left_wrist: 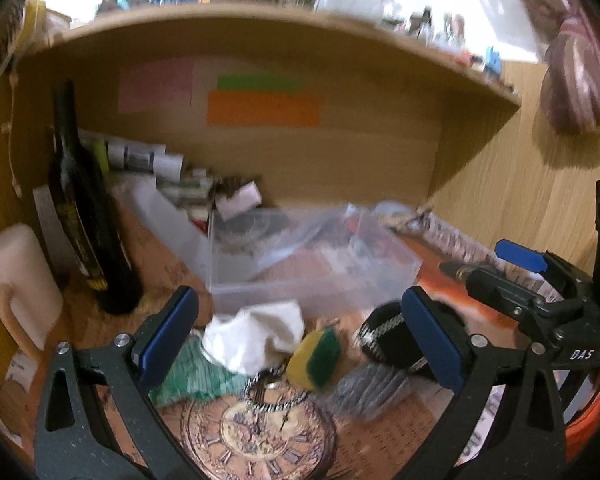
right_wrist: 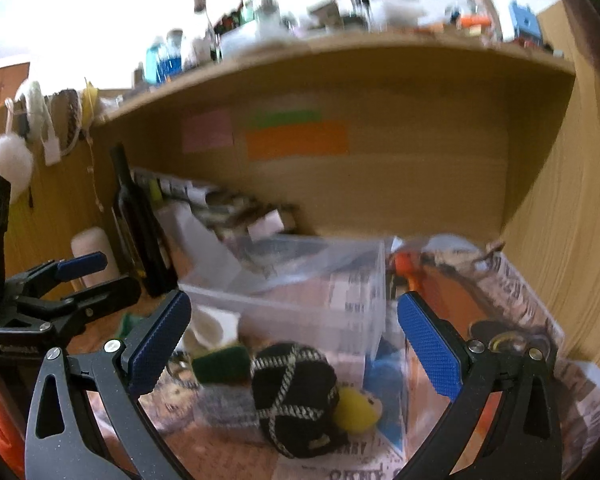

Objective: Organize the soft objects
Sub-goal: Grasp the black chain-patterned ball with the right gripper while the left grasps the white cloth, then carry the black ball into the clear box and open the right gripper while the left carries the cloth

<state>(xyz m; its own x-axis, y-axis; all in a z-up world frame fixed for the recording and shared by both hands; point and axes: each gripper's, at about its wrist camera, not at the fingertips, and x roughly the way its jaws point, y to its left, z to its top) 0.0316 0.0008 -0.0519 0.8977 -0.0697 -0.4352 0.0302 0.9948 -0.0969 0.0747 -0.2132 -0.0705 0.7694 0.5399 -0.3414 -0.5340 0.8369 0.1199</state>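
Behind the sponge (left_wrist: 315,356), clear bin (left_wrist: 316,276), dark bottle (left_wrist: 86,216)

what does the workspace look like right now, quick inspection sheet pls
surface: wooden desk with newspaper and a clock-print mat
job's things: white cloth, sponge, black knit ball, yellow plush, all in front of the clear bin, none inside it
clutter: dark bottle, mug, boxes at the back
grippers: left gripper open; right gripper open; both empty
cables: nothing seen
surroundings: shelf above, crowded with bottles; sticky notes on the back panel
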